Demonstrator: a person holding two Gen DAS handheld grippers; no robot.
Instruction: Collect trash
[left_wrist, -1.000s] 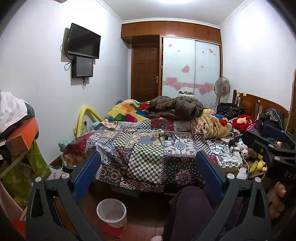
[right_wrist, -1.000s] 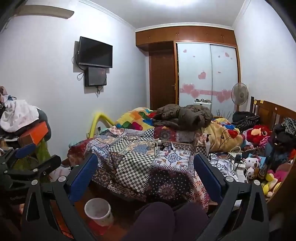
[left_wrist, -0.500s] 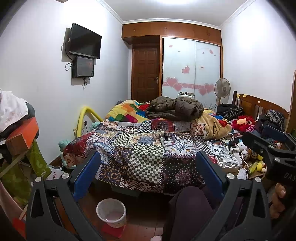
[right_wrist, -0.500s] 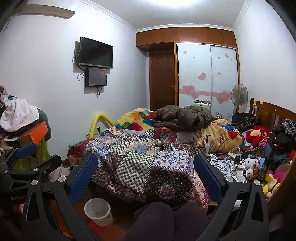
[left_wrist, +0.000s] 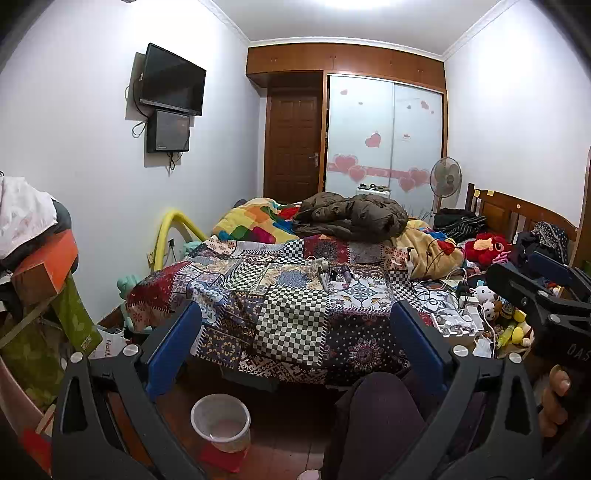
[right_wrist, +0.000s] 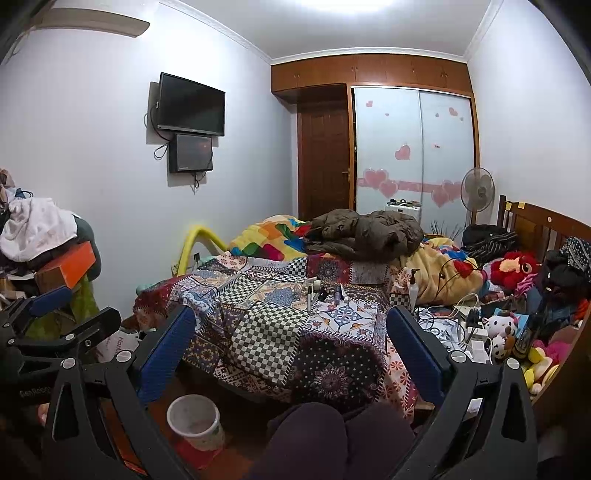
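Observation:
A small white trash bin (left_wrist: 221, 421) stands on the wood floor at the foot of the bed; it also shows in the right wrist view (right_wrist: 195, 421). My left gripper (left_wrist: 295, 332) is open and empty, held above the floor facing the bed. My right gripper (right_wrist: 291, 336) is open and empty too, beside it. Several small items (left_wrist: 334, 275) lie on the patchwork bedspread (left_wrist: 291, 314), also in the right wrist view (right_wrist: 325, 293). I cannot tell which of them are trash.
The bed's right side holds cables, chargers and plush toys (left_wrist: 480, 295). A brown jacket (left_wrist: 351, 216) and blankets lie farther back. Piled boxes and clothes (left_wrist: 40, 266) stand left. The person's knees (right_wrist: 325, 435) are low in front.
Both grippers have stayed nearly still; the views shift only slightly. Nothing was picked up or released.

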